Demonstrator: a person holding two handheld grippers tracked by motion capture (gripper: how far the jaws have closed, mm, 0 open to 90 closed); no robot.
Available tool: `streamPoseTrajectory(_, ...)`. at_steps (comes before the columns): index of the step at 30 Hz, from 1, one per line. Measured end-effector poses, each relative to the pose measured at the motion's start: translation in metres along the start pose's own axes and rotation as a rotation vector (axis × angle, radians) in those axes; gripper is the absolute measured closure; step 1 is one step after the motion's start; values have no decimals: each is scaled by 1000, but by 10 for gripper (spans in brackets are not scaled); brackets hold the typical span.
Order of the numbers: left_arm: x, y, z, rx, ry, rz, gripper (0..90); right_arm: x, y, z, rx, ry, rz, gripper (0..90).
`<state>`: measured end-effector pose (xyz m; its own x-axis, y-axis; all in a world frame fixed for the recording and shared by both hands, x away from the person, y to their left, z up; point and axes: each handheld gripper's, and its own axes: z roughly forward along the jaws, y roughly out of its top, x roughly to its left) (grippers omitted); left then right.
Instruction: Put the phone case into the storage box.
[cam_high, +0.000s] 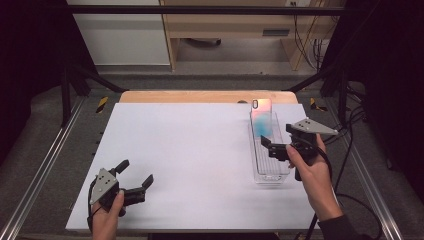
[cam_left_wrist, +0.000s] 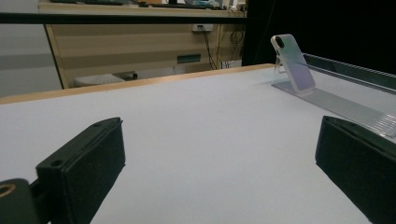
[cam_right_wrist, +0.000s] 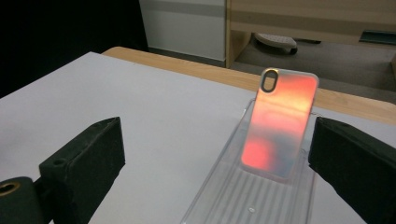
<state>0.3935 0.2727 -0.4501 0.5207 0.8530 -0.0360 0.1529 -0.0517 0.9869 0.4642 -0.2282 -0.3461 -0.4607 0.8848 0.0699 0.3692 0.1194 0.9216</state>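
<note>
Both grippers' fingers (cam_right_wrist: 79, 163) are spread wide and empty, the right gripper (cam_high: 272, 146) seemingly just short of the phone case (cam_right_wrist: 279, 123).

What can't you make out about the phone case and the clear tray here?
- Phone case: its far face and its prop, hidden behind it in the right gripper view.
- Clear tray: near end cut off by the right gripper view's bottom edge; a middle stretch hidden under the right hand-held gripper in the high view.

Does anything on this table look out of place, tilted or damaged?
Nothing stands out. The phone case leans upright at the far end of the clear ribbed tray, as if on display; no spill or damage shows.
</note>
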Motion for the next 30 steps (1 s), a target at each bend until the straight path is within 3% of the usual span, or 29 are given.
streamPoseTrajectory(11, 10, 0, -6, -1, 18, -15, 11, -19, -14, -18, -44, -30, 40, 39)
streamPoseTrajectory(23, 5, -2, -8, 15, 4, 7, 11, -37, -33, -36, -87, -68, 65, 39)
streamPoseTrajectory(30, 5, -3, -12, 12, 13, -1, 11, -46, -46, -49, -112, -78, 61, 39)
